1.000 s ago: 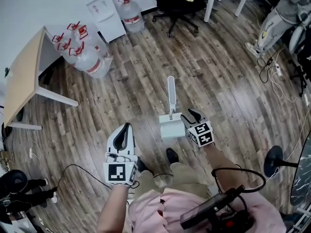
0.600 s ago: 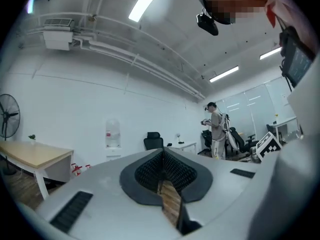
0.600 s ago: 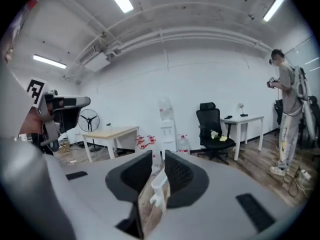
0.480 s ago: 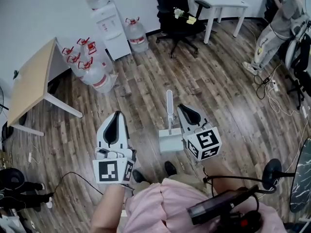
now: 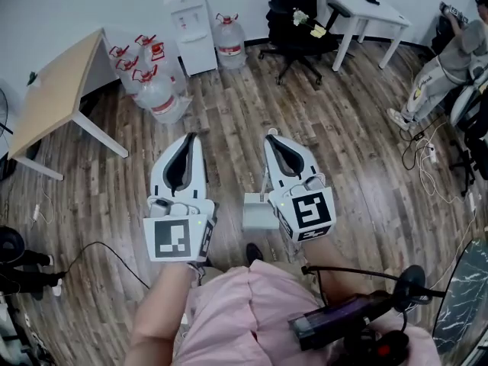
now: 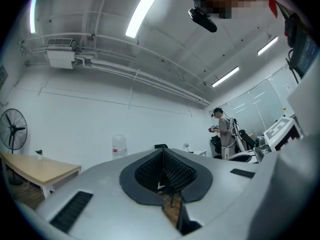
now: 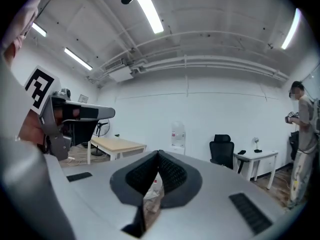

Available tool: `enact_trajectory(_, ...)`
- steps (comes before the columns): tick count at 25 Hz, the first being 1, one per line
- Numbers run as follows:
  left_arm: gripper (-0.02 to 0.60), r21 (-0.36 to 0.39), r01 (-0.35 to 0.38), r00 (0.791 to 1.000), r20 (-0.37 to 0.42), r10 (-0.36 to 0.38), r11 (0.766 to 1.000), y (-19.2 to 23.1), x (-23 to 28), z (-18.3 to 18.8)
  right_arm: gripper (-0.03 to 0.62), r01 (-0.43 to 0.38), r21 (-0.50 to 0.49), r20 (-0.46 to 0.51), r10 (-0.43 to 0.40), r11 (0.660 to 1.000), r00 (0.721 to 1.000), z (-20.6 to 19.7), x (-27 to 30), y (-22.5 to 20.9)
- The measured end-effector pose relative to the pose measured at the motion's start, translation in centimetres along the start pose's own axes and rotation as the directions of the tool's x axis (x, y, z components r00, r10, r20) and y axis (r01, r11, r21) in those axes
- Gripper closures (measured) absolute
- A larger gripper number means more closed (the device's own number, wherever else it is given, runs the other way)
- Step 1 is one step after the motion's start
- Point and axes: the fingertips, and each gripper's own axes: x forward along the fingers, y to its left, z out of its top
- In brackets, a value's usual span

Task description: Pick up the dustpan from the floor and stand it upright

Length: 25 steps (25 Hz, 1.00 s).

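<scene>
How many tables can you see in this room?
2: a wooden table at the left beside the water bottles, a white desk at the top right by the office chair. More may be hidden.

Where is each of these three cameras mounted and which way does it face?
Head view: on the person's head, steeply down at floor, dustpan, left claw and right claw; forearms, pink shirt show.
Left gripper view: on the left claw, facing wall and ceiling; its shut jaws show.
Right gripper view: on the right claw, facing wall and black chair; shut jaws show.
All three share the wooden table.
</scene>
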Motion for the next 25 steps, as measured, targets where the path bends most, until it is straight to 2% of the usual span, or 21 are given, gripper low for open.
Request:
enact_trajectory(7, 0.568, 0.023, -0.002, 1.0, 0.008, 0.002, 1.0, -0.1, -0.9, 0.5, 0.594, -0.036, 0.005, -0.002, 0.036, 0.999, 0.999, -0.2, -0.2, 1.9)
enact_trajectory(16, 0.568, -0.009, 0.008, 1.0, -0.014, -0.008, 1.0, -1.1, -1.4, 0.3, 0.594, -0.047, 0.016, 0.007, 0.047, 0.999, 0.999, -0.1, -1.1, 2.6)
enact_trajectory(19, 0.568, 0.012, 0.013, 1.0, -0.01, -0.012, 1.0, -1.3, -1.7, 0.4, 0.594, -0.046, 0.015, 0.013, 0.046, 0.999, 0.999, -0.1, -1.4, 2.6)
enact_trajectory(25, 0.568, -0.005, 0.016, 1.0, -0.023, -0.016, 1.0, -1.1, -1.9, 0.3, 0.594, -0.049, 0.012, 0.013, 0.049, 0.999, 0.999, 0.5, -1.3, 3.0)
